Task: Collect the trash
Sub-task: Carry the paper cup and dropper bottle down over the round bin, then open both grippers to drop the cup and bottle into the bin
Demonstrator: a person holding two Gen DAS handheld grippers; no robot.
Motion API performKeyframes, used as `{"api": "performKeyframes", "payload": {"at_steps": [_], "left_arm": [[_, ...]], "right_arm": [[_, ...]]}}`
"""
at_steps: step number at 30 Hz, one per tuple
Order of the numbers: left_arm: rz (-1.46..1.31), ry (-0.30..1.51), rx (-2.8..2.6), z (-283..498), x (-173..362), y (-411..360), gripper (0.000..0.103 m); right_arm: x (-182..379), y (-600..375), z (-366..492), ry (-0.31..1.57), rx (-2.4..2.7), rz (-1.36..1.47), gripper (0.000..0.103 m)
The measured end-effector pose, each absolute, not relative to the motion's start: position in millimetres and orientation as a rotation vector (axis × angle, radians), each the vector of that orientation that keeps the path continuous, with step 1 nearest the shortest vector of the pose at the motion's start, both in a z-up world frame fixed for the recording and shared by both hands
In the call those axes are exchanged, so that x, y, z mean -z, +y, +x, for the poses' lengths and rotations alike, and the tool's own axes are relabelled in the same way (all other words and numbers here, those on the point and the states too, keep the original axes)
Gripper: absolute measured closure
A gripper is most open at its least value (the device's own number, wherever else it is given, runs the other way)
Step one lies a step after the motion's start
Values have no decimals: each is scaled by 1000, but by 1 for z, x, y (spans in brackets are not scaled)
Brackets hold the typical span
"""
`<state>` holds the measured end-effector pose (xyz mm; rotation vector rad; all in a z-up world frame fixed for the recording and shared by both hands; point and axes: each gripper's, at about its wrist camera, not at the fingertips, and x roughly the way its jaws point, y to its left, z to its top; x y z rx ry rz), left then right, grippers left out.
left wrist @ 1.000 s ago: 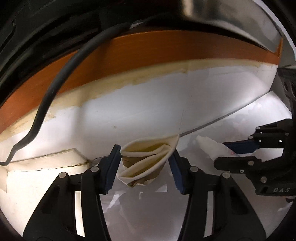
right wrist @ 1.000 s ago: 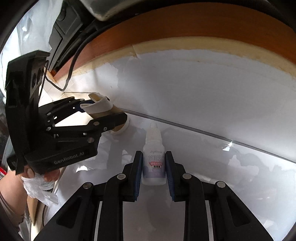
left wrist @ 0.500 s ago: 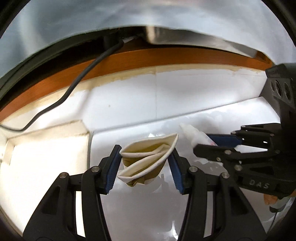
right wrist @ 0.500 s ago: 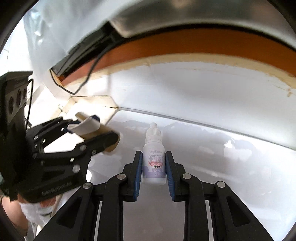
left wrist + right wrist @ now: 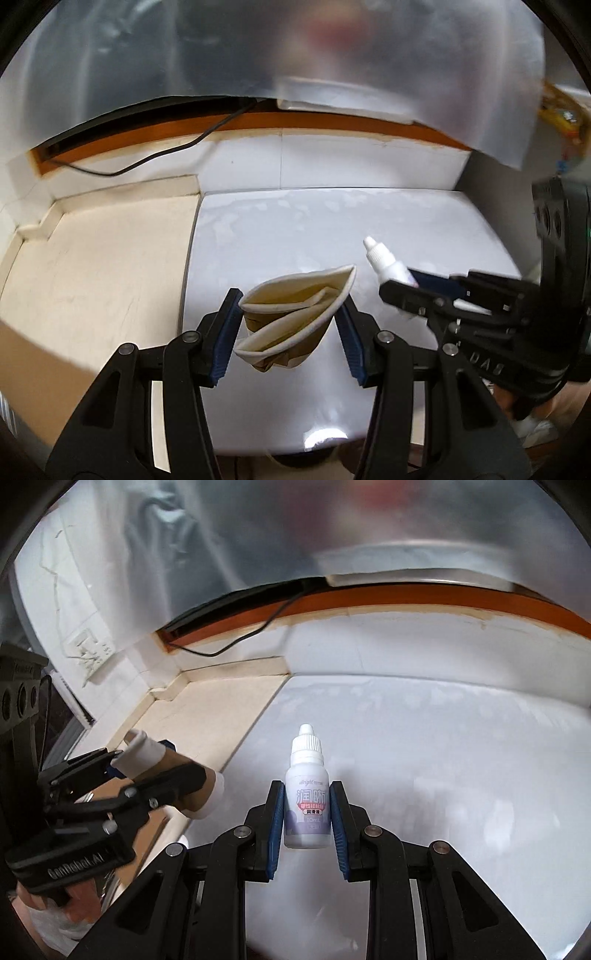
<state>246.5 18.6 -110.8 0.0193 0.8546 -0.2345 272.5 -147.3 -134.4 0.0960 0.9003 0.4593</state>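
Grippers hold trash above a white bench [image 5: 295, 229]: the left gripper [image 5: 291, 325] is clamped on a crushed paper cup [image 5: 295, 321]. Beside it, the right gripper [image 5: 306, 812] squeezes a small dropper bottle [image 5: 307, 805] upright between its blue pads [image 5: 276, 823].

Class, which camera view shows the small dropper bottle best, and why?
The right wrist view: the dropper bottle faces the camera, label readable, clamped in the right gripper. The left wrist view shows only its cap and shoulder, seen side-on.
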Motion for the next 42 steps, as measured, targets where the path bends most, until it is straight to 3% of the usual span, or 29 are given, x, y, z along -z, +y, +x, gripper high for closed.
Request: {"api": "performKeyframes", "payload": {"at_steps": [6, 14, 19, 25, 36, 39, 42], "left_arm": [[-30, 876, 273, 163, 86, 17, 56], [-92, 975, 266, 68, 121, 9, 56], [-171, 1129, 231, 34, 199, 9, 56], [-222, 1280, 159, 14, 320, 7, 56], [-267, 1351, 55, 35, 507, 17, 55], [-274, 1390, 45, 48, 538, 22, 46], [-227, 1391, 4, 58, 556, 24, 28]], "right_arm": [[115, -149, 156, 878, -420, 139, 79], [137, -168, 20, 971, -411, 157, 79], [192, -176, -22, 1096, -384, 164, 79], [297, -188, -37, 1269, -332, 203, 79], [505, -189, 3, 1457, -263, 308, 76], [537, -182, 16, 1459, -255, 300, 58], [559, -175, 32, 1450, -252, 282, 56]]}}
